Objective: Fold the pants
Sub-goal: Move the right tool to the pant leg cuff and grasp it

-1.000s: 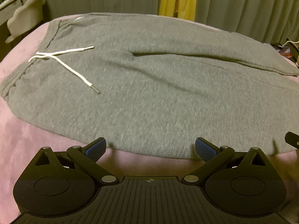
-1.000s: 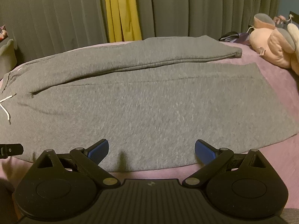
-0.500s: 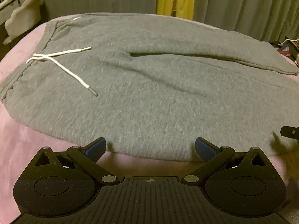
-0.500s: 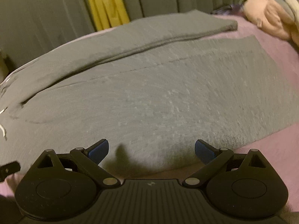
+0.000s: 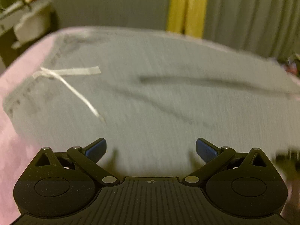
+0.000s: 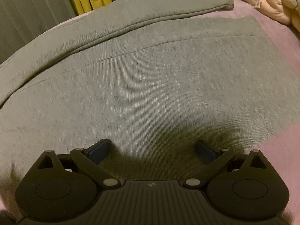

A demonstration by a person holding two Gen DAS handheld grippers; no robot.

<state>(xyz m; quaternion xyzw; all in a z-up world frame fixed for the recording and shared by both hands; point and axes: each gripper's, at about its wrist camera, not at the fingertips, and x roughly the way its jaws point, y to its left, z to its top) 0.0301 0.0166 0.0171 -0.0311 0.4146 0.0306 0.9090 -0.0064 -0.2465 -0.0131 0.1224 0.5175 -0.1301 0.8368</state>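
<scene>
Just ahead of each wide-spread hand-held gripper lie the grey pants, flat.

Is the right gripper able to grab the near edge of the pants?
Probably yes. The right gripper is open right over the near edge of the pants, and nothing lies between them.

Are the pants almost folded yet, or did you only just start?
Only just starting. Done: the grey pants lie spread flat on the pink bed cover, both legs side by side, the white drawstring loose on top. In hand: the left tongs and right tongs are both open, right above the near edge of the cloth, gripping nothing. Left: grab that edge and make every fold.
</scene>
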